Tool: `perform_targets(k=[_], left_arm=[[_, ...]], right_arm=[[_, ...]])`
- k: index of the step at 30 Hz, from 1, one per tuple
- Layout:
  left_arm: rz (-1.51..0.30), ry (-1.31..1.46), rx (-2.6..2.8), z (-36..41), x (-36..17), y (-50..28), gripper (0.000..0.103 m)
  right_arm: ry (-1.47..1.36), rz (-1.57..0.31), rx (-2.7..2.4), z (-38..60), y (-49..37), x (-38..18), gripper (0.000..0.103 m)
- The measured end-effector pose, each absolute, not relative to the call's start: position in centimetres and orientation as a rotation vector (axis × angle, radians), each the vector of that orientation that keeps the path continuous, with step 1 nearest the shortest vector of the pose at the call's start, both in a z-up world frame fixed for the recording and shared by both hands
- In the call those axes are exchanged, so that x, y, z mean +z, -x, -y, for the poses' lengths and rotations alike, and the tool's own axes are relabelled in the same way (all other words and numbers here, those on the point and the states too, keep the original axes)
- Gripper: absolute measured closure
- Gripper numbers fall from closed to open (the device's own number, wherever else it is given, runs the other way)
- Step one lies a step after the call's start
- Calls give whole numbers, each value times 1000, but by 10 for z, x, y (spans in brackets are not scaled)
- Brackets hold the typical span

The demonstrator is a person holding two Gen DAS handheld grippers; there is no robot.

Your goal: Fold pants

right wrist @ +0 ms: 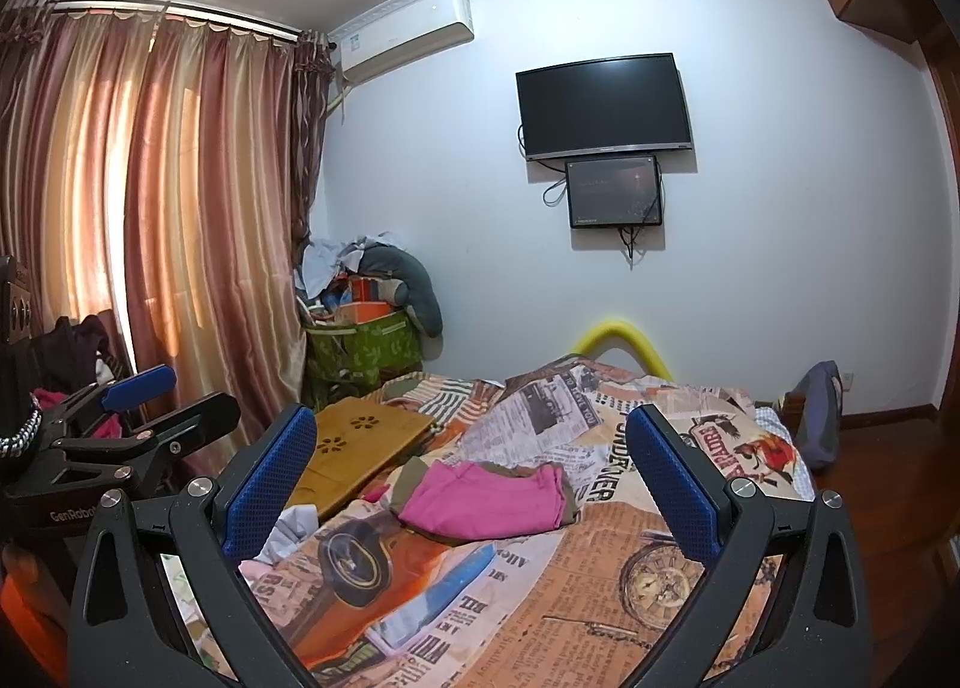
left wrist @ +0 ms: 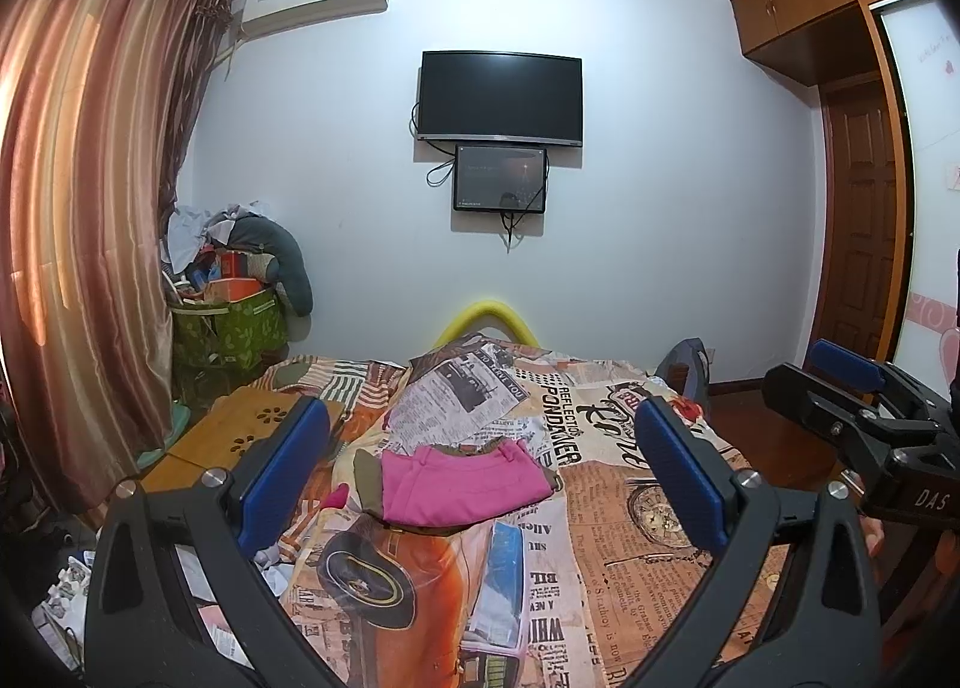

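Note:
Pink pants (left wrist: 462,487) lie folded in a flat stack on the bed, on top of an olive-brown garment (left wrist: 367,478). They also show in the right wrist view (right wrist: 486,502). My left gripper (left wrist: 480,478) is open and empty, held above the bed short of the pants. My right gripper (right wrist: 474,478) is open and empty too, also short of the pants. The right gripper shows at the right edge of the left wrist view (left wrist: 864,406). The left gripper shows at the left edge of the right wrist view (right wrist: 132,418).
The bed has a newspaper-print cover (left wrist: 648,556) with a rumpled mound (left wrist: 462,394) behind the pants. A wooden lap tray (left wrist: 240,430) lies at the bed's left side. A green bag of clutter (left wrist: 231,322) stands by the curtain. A door (left wrist: 864,220) is on the right.

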State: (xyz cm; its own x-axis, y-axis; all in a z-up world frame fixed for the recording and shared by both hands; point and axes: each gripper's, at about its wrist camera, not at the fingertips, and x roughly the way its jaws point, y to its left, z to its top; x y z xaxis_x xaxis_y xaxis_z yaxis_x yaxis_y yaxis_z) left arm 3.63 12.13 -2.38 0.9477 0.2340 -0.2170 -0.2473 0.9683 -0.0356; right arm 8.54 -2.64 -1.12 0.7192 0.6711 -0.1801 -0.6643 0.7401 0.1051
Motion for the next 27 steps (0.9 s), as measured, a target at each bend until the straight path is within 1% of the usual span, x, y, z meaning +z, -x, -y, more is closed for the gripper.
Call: perform_targets(k=[27], left_arm=[[-219, 60, 221, -119, -27, -35, 0]], right_arm=[[-26, -213, 739, 25, -87, -12, 0]])
